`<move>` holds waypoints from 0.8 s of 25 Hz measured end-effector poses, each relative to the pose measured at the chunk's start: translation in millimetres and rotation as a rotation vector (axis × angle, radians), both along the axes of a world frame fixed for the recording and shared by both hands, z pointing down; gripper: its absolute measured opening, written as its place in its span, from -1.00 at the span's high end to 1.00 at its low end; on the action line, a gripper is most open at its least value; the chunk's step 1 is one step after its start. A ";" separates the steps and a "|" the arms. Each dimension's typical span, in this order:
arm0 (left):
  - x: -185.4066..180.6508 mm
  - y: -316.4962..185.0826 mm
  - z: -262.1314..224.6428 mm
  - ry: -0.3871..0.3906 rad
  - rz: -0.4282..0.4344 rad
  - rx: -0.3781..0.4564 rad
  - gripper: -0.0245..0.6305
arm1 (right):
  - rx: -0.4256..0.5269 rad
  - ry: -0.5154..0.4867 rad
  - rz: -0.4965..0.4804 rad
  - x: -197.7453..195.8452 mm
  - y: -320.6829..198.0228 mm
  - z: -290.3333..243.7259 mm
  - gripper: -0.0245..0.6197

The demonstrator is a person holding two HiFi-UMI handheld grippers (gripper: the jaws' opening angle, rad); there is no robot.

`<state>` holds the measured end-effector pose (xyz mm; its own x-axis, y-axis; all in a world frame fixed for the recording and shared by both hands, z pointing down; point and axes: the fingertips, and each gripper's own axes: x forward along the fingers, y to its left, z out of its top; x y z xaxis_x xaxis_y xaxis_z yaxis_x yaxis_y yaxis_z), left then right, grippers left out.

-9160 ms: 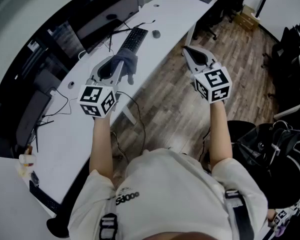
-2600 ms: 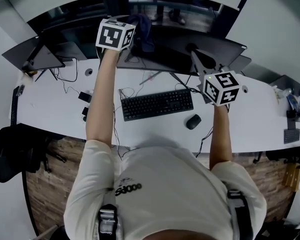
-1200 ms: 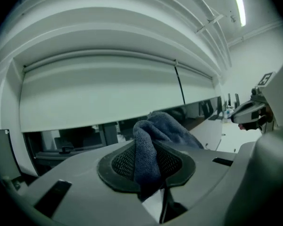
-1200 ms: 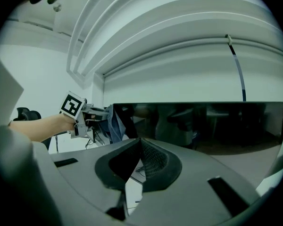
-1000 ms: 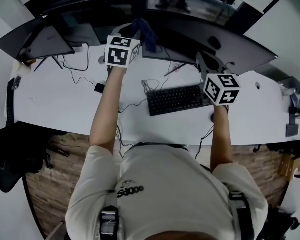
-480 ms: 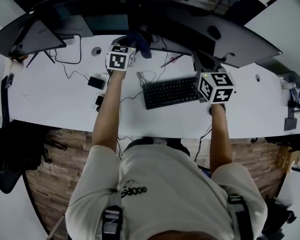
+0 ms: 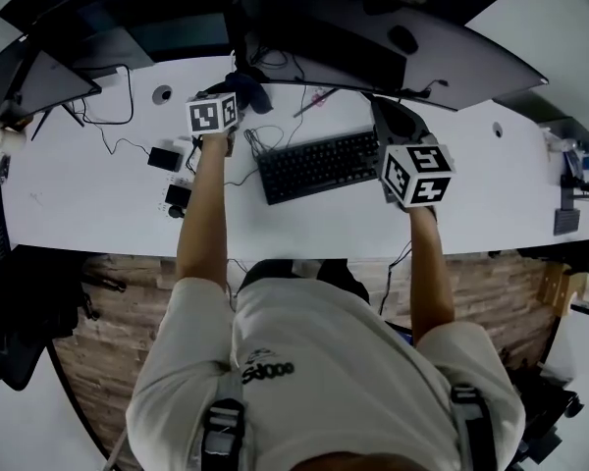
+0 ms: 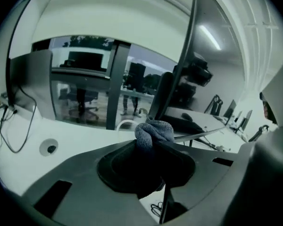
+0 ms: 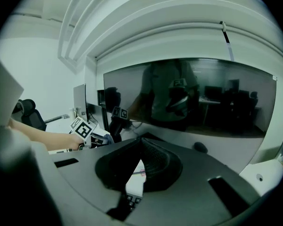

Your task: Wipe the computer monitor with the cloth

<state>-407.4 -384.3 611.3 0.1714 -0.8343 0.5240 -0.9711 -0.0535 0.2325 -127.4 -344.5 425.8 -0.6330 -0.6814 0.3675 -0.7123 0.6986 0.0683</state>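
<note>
The left gripper [image 8: 152, 142] pinched the bunched grey cloth [image 8: 153, 131] between its jaws, low over the white desk [image 7: 79, 204], just in front of the monitor [image 7: 442, 62]. The keyboard [image 7: 319, 163] lay between both grippers. The right gripper [image 9: 140, 145], jaws pressed together and empty, faced the dark screen

An office is shown: a long white tabletop [image 7: 79, 204] is lined with computer monitors [image 7: 452, 62], a keyboard [image 7: 319, 165] and trailing cables [image 7: 130, 96]. Wood-plank flooring [image 7: 128, 312] is seen below it. Swivel chairs [image 8: 79, 100] are seen behind a glass partition [image 8: 61, 79].
</note>
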 end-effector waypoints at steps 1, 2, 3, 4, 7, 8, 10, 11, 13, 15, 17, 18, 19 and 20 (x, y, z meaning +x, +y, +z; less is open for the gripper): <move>0.8 -1.0 3.5 0.040 -0.023 0.003 0.63 | -0.001 0.013 -0.005 3.5 1.5 3.8 0.94; 2.4 -2.1 6.3 0.081 -0.046 0.009 0.63 | -0.003 0.024 -0.010 7.2 2.7 7.2 0.95; 4.4 -3.2 8.4 0.120 -0.070 0.015 0.63 | -0.004 0.033 -0.014 11.5 3.4 10.0 0.94; 6.2 -4.2 10.1 0.155 -0.094 0.023 0.63 | -0.006 0.038 -0.015 16.3 3.3 12.5 0.94; 8.7 -4.0 14.9 0.296 -0.165 0.054 0.63 | -0.008 0.032 -0.013 32.6 0.9 18.1 0.94; 9.6 -3.1 17.5 0.368 -0.187 0.063 0.63 | -0.009 0.024 -0.015 38.0 0.2 19.6 0.94; 14.2 -1.9 23.9 0.486 -0.218 0.071 0.63 | -0.011 0.010 -0.019 48.3 -1.2 22.7 0.94; 17.6 -1.6 26.7 0.515 -0.226 0.073 0.63 | -0.011 0.007 -0.019 53.0 -2.3 24.6 0.94; 23.6 -1.9 29.5 0.553 -0.243 0.082 0.63 | -0.011 0.004 -0.020 60.7 -4.8 28.6 0.94; 27.7 -3.8 29.2 0.610 -0.268 0.100 0.64 | -0.011 -0.003 -0.017 66.8 -7.5 31.6 0.94; 33.3 -5.7 28.6 0.679 -0.287 0.112 0.64 | -0.015 -0.018 -0.007 73.1 -9.8 34.2 0.94; 37.3 -6.6 28.5 0.718 -0.293 0.118 0.64 | -0.020 -0.029 0.001 76.5 -11.0 35.4 0.94; 42.0 -7.4 28.5 0.761 -0.297 0.126 0.64 | -0.026 -0.045 0.011 80.2 -12.6 36.6 0.94; 47.1 -8.4 28.6 0.804 -0.299 0.134 0.64 | -0.034 -0.065 0.022 83.9 -14.6 37.7 0.94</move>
<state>-360.4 -392.7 639.9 0.2114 -0.9494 0.2321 -0.4931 0.1014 0.8641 -43.5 -359.0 463.5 -0.6413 -0.6831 0.3494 -0.7297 0.6838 -0.0024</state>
